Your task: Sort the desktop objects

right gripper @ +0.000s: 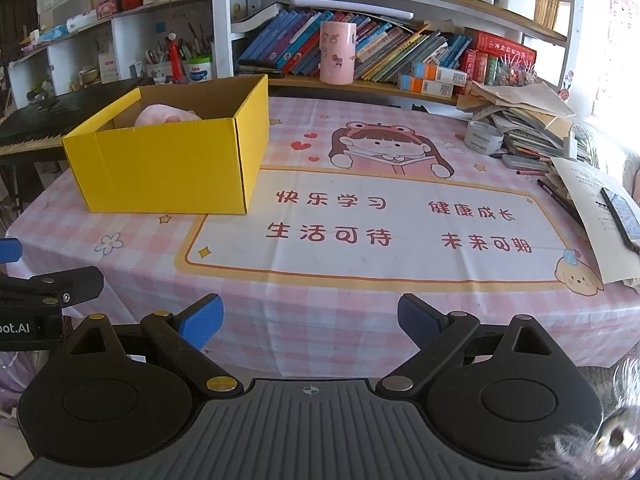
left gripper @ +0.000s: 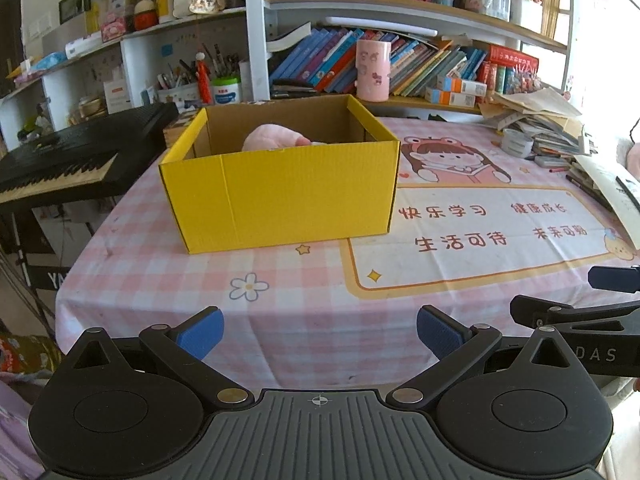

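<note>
A yellow cardboard box (left gripper: 280,196) stands open on the pink checked tablecloth (left gripper: 304,320), at the table's left. It also shows in the right wrist view (right gripper: 172,164). A pink plush thing (left gripper: 272,138) lies inside it, mostly hidden by the box wall; it shows in the right wrist view too (right gripper: 160,114). My left gripper (left gripper: 320,334) is open and empty, held off the table's near edge in front of the box. My right gripper (right gripper: 308,320) is open and empty, near the front edge at the table's middle.
A pile of papers and books (right gripper: 528,120), a tape roll (right gripper: 484,136), pens (right gripper: 560,196) and a phone on paper (right gripper: 622,216) crowd the right side. Shelves with books and a pink cup (right gripper: 338,52) stand behind. A keyboard piano (left gripper: 80,152) sits left.
</note>
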`<move>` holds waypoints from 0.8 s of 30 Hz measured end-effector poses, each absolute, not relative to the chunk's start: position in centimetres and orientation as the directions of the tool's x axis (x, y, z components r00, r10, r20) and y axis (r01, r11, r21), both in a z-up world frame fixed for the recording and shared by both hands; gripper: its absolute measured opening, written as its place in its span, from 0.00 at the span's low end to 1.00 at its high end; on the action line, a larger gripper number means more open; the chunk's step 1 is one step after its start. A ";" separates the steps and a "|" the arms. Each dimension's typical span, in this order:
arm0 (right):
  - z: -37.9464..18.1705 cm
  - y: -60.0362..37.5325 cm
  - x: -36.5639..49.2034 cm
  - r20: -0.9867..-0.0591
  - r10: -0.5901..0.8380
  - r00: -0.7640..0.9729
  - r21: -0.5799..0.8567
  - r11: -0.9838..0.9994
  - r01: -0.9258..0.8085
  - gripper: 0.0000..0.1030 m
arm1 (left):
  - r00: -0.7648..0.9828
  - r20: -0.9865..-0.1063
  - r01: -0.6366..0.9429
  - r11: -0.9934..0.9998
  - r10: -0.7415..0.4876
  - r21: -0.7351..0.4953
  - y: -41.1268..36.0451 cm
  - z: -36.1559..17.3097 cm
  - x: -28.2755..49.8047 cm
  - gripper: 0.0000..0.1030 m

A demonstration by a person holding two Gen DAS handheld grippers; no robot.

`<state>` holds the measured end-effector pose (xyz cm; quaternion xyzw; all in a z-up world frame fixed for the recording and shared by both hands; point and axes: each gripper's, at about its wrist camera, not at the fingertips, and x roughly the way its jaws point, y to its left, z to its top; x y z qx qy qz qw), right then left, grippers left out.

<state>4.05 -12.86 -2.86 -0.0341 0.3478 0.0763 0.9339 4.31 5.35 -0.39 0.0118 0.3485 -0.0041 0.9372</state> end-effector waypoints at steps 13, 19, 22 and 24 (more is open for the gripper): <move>-3.1 -13.3 3.9 -0.670 0.100 0.736 -0.013 0.989 -0.146 0.92 | 0.747 -0.664 0.040 0.998 -0.002 0.042 4.6 -0.5 4.6 1.00; -3.1 -13.4 3.9 -0.672 0.096 0.734 -0.012 0.990 -0.140 0.92 | 0.746 -0.665 0.050 0.998 -0.009 0.043 4.5 -0.5 4.6 1.00; -3.1 -13.5 3.9 -0.672 0.096 0.734 -0.011 0.990 -0.139 0.93 | 0.744 -0.668 0.049 0.998 -0.008 0.042 4.5 -0.5 4.6 1.00; -3.1 -13.5 3.8 -0.672 0.096 0.734 -0.011 0.990 -0.139 0.93 | 0.743 -0.669 0.048 0.998 -0.007 0.043 4.4 -0.5 4.6 1.00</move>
